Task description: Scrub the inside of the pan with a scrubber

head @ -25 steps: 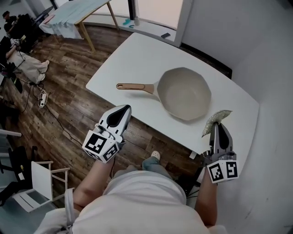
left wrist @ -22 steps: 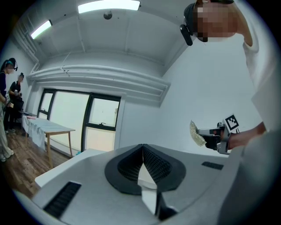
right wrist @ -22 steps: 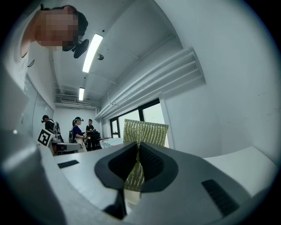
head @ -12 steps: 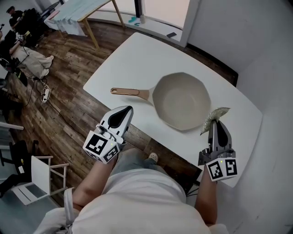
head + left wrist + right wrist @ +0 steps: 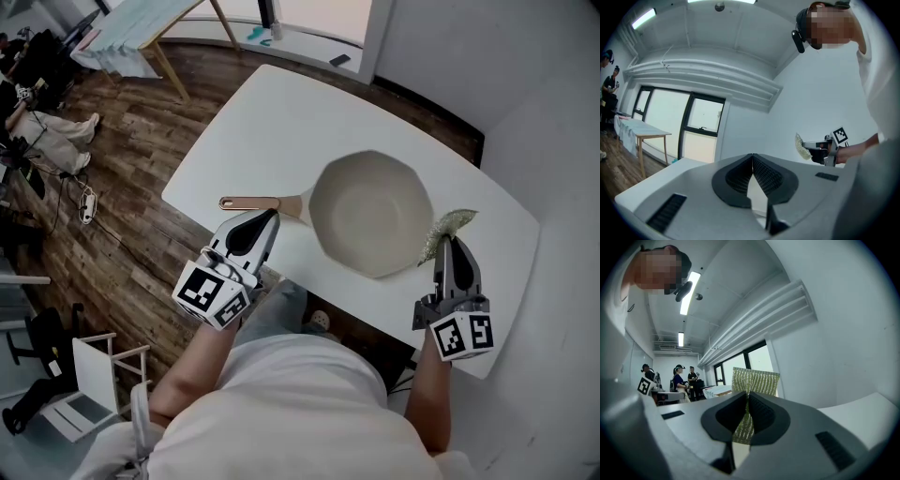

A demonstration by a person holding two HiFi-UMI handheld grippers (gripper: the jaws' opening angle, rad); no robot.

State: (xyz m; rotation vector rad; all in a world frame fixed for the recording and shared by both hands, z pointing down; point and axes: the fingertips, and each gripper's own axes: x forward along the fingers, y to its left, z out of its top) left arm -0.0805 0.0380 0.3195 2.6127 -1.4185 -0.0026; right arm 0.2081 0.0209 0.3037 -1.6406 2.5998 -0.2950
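Two claws point forward over the near edge of a white tabletop, seen from above, one in each of a person's hands.

At the left, the left claw has its jaws pressed together with nothing between them. Its tip sits just beside the pan's wooden handle. The handle runs sideways toward the tabletop's left corner, so its long axis lies across the line along which this claw points. The handle's free end is left of the tip, and its joint with the bowl is right of it. This is the nearer claw for steadying the handle, and it would probably have to open first.

In the middle, the pale pan rests upright near the near edge, its empty bowl facing up.

At the right, the right claw is clamped on a greenish mesh scrubber, which sticks out ahead of its tip. The scrubber is at the pan's right rim, toward the tabletop's right edge. Whether it touches the rim cannot be told from above. The bowl's inside lies to the left of this claw and a little ahead, so the scrubbing stroke likely calls for a short reach leftward and down into the bowl.
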